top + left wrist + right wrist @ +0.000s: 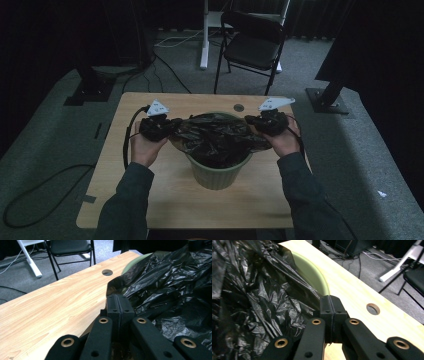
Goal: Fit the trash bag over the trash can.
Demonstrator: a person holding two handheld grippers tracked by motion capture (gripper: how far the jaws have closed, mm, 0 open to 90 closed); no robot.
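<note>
A pale green bin (216, 172) stands mid-table with a crinkled black plastic bag (215, 135) spread over its mouth. My left gripper (172, 125) is at the bag's left edge and my right gripper (250, 120) at its right edge, with the film stretched between them. In the left gripper view the jaws (117, 297) are pressed together on the bag's rim (170, 282), beside the green bin rim (132, 263). In the right gripper view the jaws (331, 298) are likewise pressed together on the bag's edge (254, 290), just outside the bin rim (312, 275).
The wooden table (150, 200) has a round cable hole (238, 107) behind the bin. Beyond the table are a black folding chair (255, 42) and a white desk leg (204, 35). A cable (45, 190) loops on the floor at the left.
</note>
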